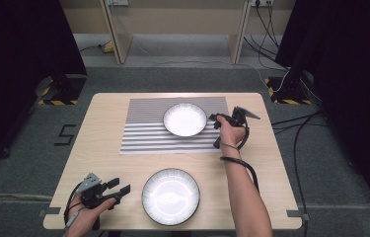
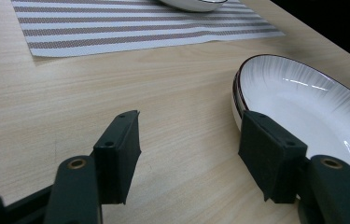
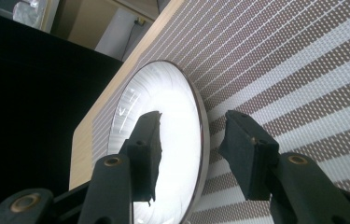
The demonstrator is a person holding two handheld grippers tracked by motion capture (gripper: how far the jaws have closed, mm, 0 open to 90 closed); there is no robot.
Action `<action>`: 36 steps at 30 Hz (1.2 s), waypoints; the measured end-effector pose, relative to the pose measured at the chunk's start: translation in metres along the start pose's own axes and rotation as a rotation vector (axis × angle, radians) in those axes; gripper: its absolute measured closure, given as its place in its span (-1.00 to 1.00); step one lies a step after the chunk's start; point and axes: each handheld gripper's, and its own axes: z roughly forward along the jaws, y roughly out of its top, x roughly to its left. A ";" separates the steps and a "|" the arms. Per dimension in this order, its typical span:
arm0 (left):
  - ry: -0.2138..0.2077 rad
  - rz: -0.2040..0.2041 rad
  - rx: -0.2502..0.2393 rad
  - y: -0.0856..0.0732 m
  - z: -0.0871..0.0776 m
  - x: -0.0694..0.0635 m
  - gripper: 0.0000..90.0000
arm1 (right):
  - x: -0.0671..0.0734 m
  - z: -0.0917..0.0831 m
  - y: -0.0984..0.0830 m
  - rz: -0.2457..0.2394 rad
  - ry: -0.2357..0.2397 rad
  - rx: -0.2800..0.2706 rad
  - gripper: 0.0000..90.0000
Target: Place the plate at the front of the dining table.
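Bowl (image 1: 184,119) sits upright on striped mat (image 1: 143,133), round, without long axis.

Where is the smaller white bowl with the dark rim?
In the high view, the smaller white bowl sits on the striped placemat at the table's far side, beside the right gripper.

Glossy glazed plates (image 1: 171,196), a woven striped mat (image 1: 145,133), matt pale wood-grain table (image 1: 98,143).

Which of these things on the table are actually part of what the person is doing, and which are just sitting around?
In the job:
- small plate on the striped mat
- right claw, open at its rim
- large plate
- left claw, open beside it

Lying about:
- floor cables
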 end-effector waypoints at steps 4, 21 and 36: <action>0.000 0.002 0.002 0.000 0.000 -0.001 -0.15 | -0.002 -0.007 -0.004 -0.003 0.003 0.007 0.23; -0.005 0.010 -0.003 0.001 -0.001 -0.004 -0.16 | 0.003 -0.029 -0.020 -0.031 0.023 0.015 0.20; -0.009 0.015 0.001 0.001 0.000 -0.007 -0.16 | -0.004 -0.049 -0.029 -0.048 0.024 0.015 0.20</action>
